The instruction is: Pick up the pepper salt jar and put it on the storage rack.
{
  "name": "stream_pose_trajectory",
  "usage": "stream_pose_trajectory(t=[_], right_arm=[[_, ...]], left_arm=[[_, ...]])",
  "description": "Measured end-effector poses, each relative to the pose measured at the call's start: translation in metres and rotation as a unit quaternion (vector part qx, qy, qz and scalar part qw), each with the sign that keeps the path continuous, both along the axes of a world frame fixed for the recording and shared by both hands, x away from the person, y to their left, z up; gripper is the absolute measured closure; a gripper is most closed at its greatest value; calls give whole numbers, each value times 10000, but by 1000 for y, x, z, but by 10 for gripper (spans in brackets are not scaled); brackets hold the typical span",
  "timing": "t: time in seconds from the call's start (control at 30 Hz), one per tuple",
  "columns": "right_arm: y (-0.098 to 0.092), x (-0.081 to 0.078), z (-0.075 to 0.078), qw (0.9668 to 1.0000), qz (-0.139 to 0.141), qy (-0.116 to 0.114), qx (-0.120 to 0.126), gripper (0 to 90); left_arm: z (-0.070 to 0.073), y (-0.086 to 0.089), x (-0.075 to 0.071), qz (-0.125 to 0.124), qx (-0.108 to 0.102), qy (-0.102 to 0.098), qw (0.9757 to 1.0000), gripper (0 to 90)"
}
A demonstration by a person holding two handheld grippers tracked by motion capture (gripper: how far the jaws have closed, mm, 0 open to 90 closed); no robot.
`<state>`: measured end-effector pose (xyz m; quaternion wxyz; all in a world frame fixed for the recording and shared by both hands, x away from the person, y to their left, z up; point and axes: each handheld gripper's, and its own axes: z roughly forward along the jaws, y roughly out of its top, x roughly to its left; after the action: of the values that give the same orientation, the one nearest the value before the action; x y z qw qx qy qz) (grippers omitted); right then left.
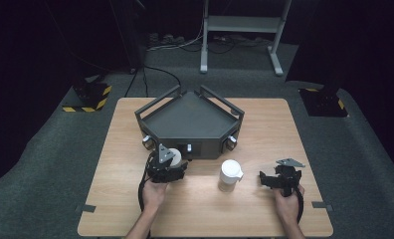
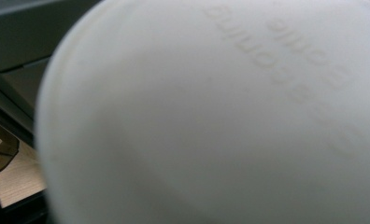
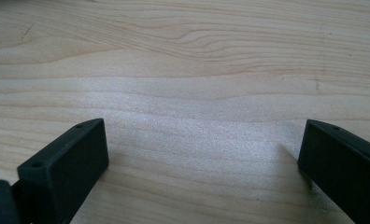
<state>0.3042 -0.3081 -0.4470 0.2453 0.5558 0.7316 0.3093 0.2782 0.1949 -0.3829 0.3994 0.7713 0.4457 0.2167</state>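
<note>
- The left tongs (image 1: 171,164) sit near the middle of the tabletop's (image 1: 264,129) left half, just in front of the dark grey tray. A person's left hand (image 1: 154,191) comes in from the near edge and holds them.
- The left tongs are clamped on a white cup (image 1: 172,155), drawn in as far as they go against it. In the high view the cup lies tilted between them, its round end facing up and toward the tray.
- In the left gripper view the white cup (image 2: 211,121) is pressed close to the lens. Faint raised lettering runs across its surface, too blurred to read.
- A dark grey tray (image 1: 190,122) with raised rails stands at the centre of the tabletop, reaching toward the far edge. Its front wall carries small round knobs.
- A white lidded bottle (image 1: 230,175) stands upright in front of the tray, just right of the tabletop's centre. It is well apart from both tongs and touches neither.
- The right tongs (image 1: 270,179) rest near the right part of the near edge, held by the person's right hand (image 1: 287,199).
- In the right gripper view the right tongs (image 3: 204,163) stand wide apart over bare wood, with nothing between them.
</note>
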Motion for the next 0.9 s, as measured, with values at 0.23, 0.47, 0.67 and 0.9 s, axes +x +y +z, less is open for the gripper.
stream_pose_trajectory(t=[0.23,0.47,0.67,0.9], right_arm=[[0,0,0,10000,-5,-4,3,12],[0,0,0,10000,-7,-5,4,13],[0,0,0,10000,-1,-12,0,15],[-1,-1,0,10000,-1,-15,2,16]], left_arm=[[18,4,5,-77,61,81,9999,334],[37,3,10,-202,131,105,9997,335],[51,2,17,-308,117,171,9993,335],[68,3,24,-407,122,226,9988,335]])
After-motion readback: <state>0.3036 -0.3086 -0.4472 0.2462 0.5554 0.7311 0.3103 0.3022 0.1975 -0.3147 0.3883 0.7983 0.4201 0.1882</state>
